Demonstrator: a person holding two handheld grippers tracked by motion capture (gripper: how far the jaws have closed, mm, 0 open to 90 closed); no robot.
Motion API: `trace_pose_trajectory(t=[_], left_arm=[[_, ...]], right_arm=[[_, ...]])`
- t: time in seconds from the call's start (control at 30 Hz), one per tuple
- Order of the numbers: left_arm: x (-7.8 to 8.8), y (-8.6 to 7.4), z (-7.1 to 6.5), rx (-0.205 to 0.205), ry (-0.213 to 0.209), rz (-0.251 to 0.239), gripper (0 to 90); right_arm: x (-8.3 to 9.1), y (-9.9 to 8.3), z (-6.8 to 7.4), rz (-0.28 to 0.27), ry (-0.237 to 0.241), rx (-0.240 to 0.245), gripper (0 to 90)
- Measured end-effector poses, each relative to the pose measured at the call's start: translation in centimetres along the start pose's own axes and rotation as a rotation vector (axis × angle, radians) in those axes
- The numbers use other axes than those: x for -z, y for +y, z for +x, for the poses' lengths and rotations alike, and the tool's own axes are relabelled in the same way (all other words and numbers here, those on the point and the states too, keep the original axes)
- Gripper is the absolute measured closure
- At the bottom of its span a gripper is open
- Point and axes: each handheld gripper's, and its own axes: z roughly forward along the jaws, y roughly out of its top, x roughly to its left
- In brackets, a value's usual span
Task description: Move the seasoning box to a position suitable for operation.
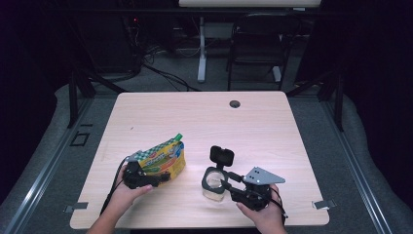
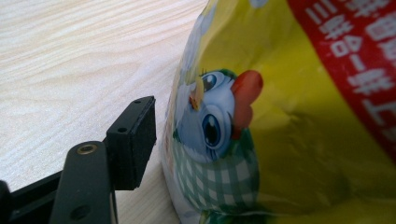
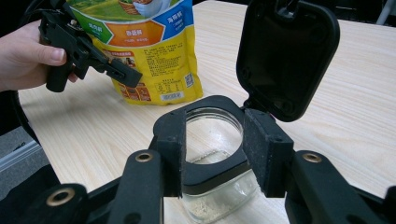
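The right gripper is clamping its two black jaws on the black rim of a clear glass jar, one pad pressing each side of the collar, so it is gripping the jar rather than standing loose. The jar is sitting on the wooden table near the person's edge, right of centre in the high view, and its black hinged lid is standing flipped up and open behind the mouth (a thin layer of pale grains is showing at the bottom of the glass). The right hand is holding that gripper from below. The left gripper is reaching into the lower corner of a yellow snack bag printed with a cartoon chicken; in the left gripper view one jaw pad is sitting just beside the bag's edge, and whether the jaws are actually pinching it cannot be told. The bag is lying tilted on the table left of the jar, well apart from it, with the left hand just beneath it.
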Motion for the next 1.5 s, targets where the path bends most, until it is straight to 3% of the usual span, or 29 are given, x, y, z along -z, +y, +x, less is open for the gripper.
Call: trace_pose_trajectory(t=[0.37, 0.6, 0.9, 1.07, 1.33, 1.5], left_arm=[[-0.5, -0.1, 0.0, -0.011, 0.006, -0.017, 33.4], [-1.2, -0.6, -0.1, -0.022, 0.034, 0.016, 33.5], [-1.3, -1.0, -0.3, -0.034, 0.053, -0.025, 33.6], [-1.4, -1.3, -0.1, -0.037, 0.037, -0.041, 34.0], [-1.6, -1.5, -0.1, -0.059, 0.046, -0.072, 33.9], [-1.7, -1.7, -0.1, -0.049, 0.044, -0.081, 33.9]], right_arm=[[0.1, -0.2, -0.1, 0.005, -0.004, -0.003, 60.0], [0.2, -0.2, -0.1, 0.008, -0.005, -0.001, 60.0], [0.0, -0.3, -0.1, 0.004, -0.001, -0.004, 60.0], [0.0, -0.3, -0.1, 0.008, -0.003, -0.003, 60.0], [-0.1, -0.3, -0.2, 0.012, -0.004, -0.004, 59.9], [-0.1, -0.3, -0.2, 0.017, -0.002, 0.000, 59.8]])
